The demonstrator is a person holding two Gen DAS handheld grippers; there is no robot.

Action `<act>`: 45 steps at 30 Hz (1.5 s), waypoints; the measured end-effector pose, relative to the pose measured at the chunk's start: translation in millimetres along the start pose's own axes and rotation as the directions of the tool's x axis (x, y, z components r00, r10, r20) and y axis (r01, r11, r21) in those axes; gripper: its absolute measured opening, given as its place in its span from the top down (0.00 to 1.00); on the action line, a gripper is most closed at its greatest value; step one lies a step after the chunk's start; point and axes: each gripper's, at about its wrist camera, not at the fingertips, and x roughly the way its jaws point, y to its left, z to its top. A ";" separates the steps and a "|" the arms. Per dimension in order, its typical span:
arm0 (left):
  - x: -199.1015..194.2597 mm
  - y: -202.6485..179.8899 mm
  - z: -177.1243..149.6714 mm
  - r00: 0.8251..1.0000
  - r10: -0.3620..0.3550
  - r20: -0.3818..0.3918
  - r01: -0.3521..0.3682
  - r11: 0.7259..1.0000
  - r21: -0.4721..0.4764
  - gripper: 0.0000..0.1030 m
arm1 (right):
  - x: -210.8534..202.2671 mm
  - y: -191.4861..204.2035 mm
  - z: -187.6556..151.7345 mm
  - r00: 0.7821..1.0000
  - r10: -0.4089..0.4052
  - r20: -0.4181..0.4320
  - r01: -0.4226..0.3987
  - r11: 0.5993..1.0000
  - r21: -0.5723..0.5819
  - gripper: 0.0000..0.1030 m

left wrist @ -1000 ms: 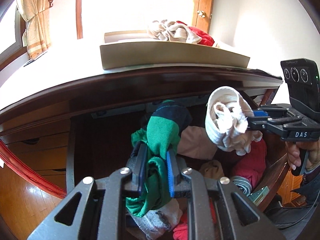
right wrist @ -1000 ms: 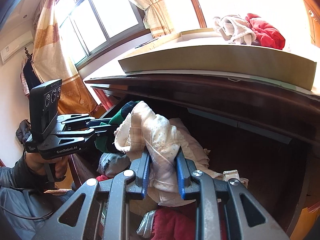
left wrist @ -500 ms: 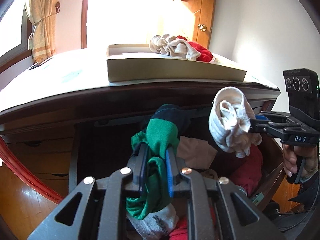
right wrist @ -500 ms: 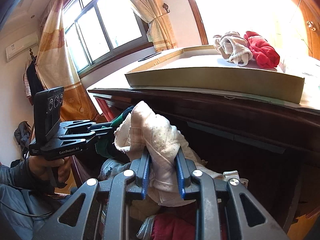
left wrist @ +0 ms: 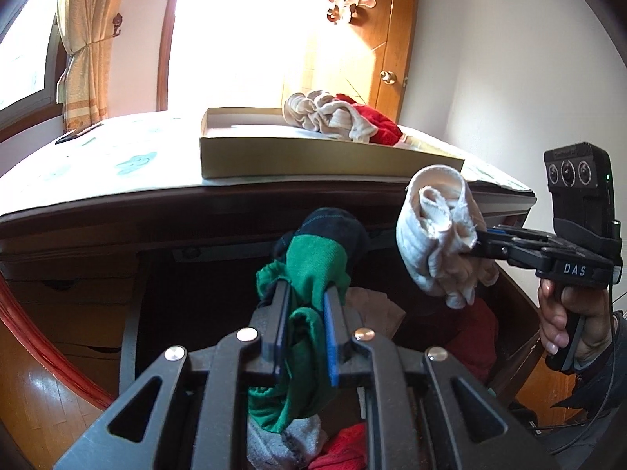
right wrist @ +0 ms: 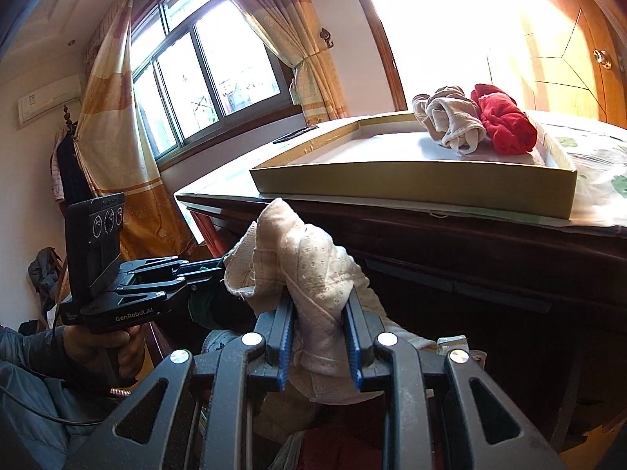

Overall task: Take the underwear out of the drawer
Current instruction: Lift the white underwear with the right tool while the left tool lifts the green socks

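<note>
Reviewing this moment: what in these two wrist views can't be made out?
- Drawer contents: both views, mostly covered by the gripper bodies and the held green underwear and cream underwear.
- Window beyond the tray: left wrist view, overexposed.
- Green underwear in the right wrist view: hidden behind the cream piece.

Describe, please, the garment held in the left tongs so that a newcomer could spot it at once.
Start at the dark wooden dresser with the shallow cardboard tray on top; below its edge the drawer stands open, full of clothes. Raised above that pile, pinched in the left tongs, is the green underwear. It is the only green piece, with a dark navy band, unlike the cream underwear in the right tongs.
</note>
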 end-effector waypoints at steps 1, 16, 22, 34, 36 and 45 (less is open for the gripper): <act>-1.4 -0.5 0.2 1.000 -0.001 0.009 0.001 1.000 -0.001 0.87 | -0.9 -0.1 0.3 1.000 -0.001 0.006 0.000 1.000 0.001 0.75; -23.8 -6.8 4.1 0.992 -0.030 0.126 0.030 1.000 0.005 0.95 | -17.1 0.0 -1.8 0.995 0.021 0.094 -0.021 1.000 -0.003 0.75; -27.3 -10.8 5.6 0.989 -0.041 0.142 0.039 0.999 0.020 0.95 | -22.7 0.0 -1.3 0.991 0.028 0.128 -0.028 1.000 -0.001 0.75; 13.3 -13.2 -5.0 0.982 -0.064 -0.175 0.063 0.998 -0.010 0.40 | -22.9 1.7 -2.2 0.992 0.014 0.123 -0.015 1.000 0.004 0.75; 24.7 -17.8 -6.6 0.963 -0.059 -0.262 0.064 0.998 0.011 0.38 | -22.6 2.3 -2.1 0.992 0.014 0.122 -0.014 1.000 0.002 0.75; 60.8 -29.2 -18.6 0.868 -0.026 -0.497 0.078 0.993 0.085 0.39 | -24.7 4.7 -3.2 0.992 0.006 0.128 -0.006 1.000 0.000 0.75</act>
